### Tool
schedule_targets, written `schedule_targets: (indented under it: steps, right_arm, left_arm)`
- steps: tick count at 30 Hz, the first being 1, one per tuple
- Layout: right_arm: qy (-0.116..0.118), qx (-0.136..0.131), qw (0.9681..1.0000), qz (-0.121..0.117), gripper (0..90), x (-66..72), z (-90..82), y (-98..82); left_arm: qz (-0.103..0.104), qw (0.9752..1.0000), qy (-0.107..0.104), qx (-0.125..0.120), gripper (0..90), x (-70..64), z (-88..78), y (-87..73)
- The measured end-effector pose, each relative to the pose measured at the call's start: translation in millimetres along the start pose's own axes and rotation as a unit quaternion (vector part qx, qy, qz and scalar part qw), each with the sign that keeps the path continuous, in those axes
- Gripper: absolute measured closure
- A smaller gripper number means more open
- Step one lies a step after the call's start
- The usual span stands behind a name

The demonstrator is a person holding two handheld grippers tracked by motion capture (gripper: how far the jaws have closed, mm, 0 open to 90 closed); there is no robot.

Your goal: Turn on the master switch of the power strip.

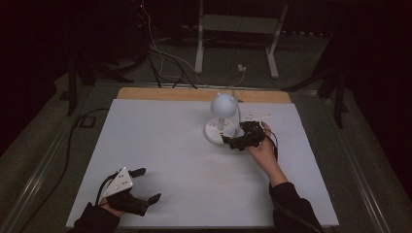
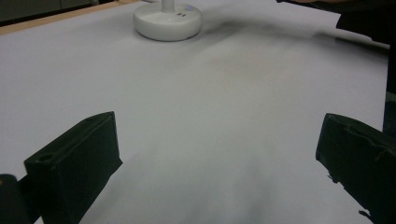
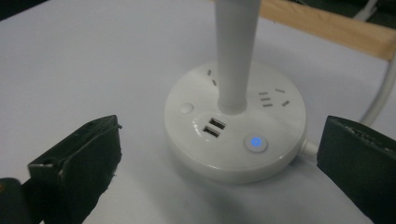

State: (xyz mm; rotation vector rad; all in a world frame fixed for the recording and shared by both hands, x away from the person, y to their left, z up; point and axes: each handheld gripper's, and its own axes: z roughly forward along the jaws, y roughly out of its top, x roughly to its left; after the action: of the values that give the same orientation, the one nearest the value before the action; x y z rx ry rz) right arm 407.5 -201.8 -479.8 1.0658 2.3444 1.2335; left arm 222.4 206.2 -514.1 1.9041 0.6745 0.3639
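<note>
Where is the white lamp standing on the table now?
In the high view, the white lamp stands right of centre near the table's far edge, just beyond the open right tongs.

White bench (image 1: 160,145) fills frame centre, a wooden strip (image 1: 165,93) along its far edge. White metal stand (image 1: 238,29) and loose cables (image 1: 165,58) occupy the upper floor.

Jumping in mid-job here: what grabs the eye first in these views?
The white desk lamp stands toward the far side of the white table, its round base carrying USB ports and a button glowing blue. The right gripper sits right at that base, jaws open and apart from it. The left gripper lies open near the near left corner, holding nothing.
</note>
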Motion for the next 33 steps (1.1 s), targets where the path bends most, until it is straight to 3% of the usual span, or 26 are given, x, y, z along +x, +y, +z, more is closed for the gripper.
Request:
schedule_targets:
  steps: [2,4,13,18,33]
  right_arm:
    - [0.002,0.004,1.0000,0.001,0.0,2.7,-3.1,-0.2]
    - [0.020,0.014,0.9997,0.001,0.0,3.6,-5.6,0.5]
    - [0.010,0.006,0.9998,-0.016,0.0,14.9,-25.6,-7.0]
    - [-0.002,0.012,0.9997,-0.021,0.0,17.8,-32.0,-20.1]
    - [-0.003,0.037,0.9990,-0.025,0.0,29.6,-57.2,-65.3]
  left_arm:
    - [0.000,1.0000,0.000,0.000,0.2,0.0,0.0,0.0]
    - [0.000,1.0000,0.000,0.000,0.2,0.0,0.0,0.0]
    - [0.000,1.0000,-0.001,0.000,0.2,0.0,-0.1,0.1]
    - [0.001,1.0000,-0.001,0.000,0.2,-0.1,-0.5,0.3]
    - [0.001,1.0000,0.000,0.001,0.2,-0.3,-0.4,0.2]
